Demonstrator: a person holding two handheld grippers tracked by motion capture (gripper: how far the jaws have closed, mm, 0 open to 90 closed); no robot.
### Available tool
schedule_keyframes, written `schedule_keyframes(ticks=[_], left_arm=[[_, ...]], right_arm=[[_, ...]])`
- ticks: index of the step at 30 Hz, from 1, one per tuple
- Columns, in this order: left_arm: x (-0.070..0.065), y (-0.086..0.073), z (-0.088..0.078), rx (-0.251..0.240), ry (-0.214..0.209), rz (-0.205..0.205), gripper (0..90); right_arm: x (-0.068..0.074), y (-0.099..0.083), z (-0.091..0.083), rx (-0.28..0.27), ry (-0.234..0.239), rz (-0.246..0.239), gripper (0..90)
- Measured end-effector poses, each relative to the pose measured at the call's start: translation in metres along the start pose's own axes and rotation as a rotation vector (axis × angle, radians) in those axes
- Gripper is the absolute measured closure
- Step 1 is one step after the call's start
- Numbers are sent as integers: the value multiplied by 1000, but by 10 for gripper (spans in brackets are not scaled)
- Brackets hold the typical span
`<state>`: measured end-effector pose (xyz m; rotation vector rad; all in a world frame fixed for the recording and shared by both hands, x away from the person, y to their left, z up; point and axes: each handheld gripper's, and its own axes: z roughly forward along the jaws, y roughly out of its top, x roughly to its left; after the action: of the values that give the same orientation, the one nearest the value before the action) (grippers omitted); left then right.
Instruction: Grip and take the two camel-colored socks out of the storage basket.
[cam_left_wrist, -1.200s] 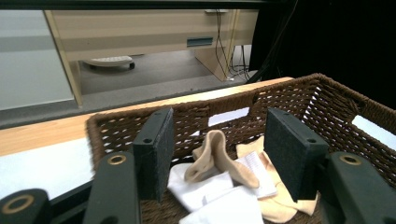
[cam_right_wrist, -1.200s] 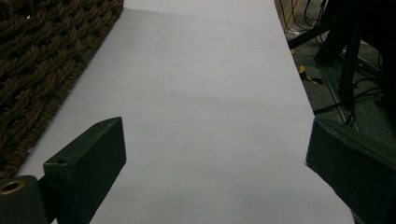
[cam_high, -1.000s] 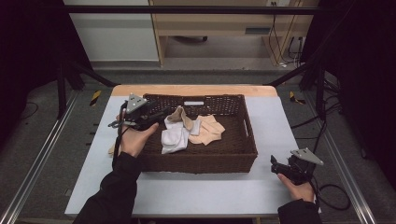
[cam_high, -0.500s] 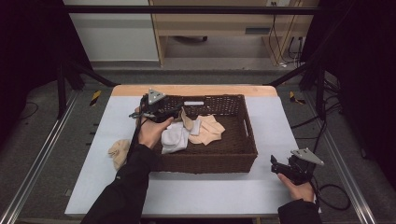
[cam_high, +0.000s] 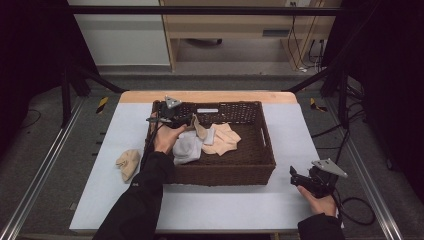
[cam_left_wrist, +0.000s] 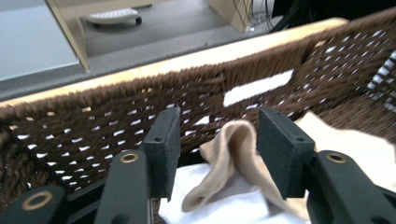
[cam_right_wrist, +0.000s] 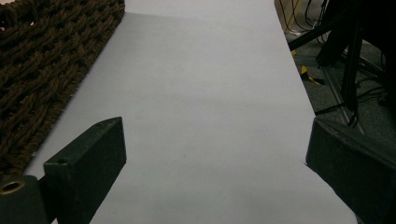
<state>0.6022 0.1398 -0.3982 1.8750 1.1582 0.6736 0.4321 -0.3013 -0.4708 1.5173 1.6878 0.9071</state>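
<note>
A dark brown woven basket (cam_high: 267, 155) sits mid-table. Inside lie an upright folded tan sock (cam_high: 199, 128), a white sock (cam_high: 187, 148) and a peach cloth (cam_high: 223, 140). My left gripper (cam_high: 186, 120) is over the basket's back-left corner, open. In the left gripper view the tan sock (cam_left_wrist: 231, 144) stands between the two spread jaws of the left gripper (cam_left_wrist: 217, 149), over the white sock (cam_left_wrist: 224, 207); I cannot tell if the pads touch it. My right gripper (cam_high: 299, 179) rests on the table right of the basket's front corner. It is the right gripper (cam_right_wrist: 210, 158), wide open and holding nothing.
Another tan sock (cam_high: 128, 163) lies crumpled on the white table (cam_high: 235, 205) left of the basket. The basket's back wall (cam_left_wrist: 140, 107) carries a white label (cam_left_wrist: 258, 87). The basket's side (cam_right_wrist: 42, 70) runs along the left of the right gripper view. Floor and metal frame rails surround the table.
My left gripper has moved right from the basket's left rim into the basket, up to the upright tan sock. The crumpled tan sock stays on the table. The right gripper has not moved.
</note>
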Motion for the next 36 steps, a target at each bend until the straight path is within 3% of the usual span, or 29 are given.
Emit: schedule_keyframes(ticks=[5, 17, 24, 30, 36], left_arm=[[0, -5, 9, 54, -9, 40, 549], [2, -13, 20, 145, -27, 68, 673], [1, -12, 18, 196, -70, 44, 863], [-1, -10, 12, 180, -93, 58, 875], [-1, -5, -6, 104, -106, 51, 877]], right_arm=[[0, 0, 0, -1, 0, -3, 54], [0, 0, 1, 1, -1, -2, 54], [0, 0, 1, 1, -1, -5, 55], [0, 0, 0, 3, -1, -2, 55], [0, 0, 0, 2, -2, -3, 54]])
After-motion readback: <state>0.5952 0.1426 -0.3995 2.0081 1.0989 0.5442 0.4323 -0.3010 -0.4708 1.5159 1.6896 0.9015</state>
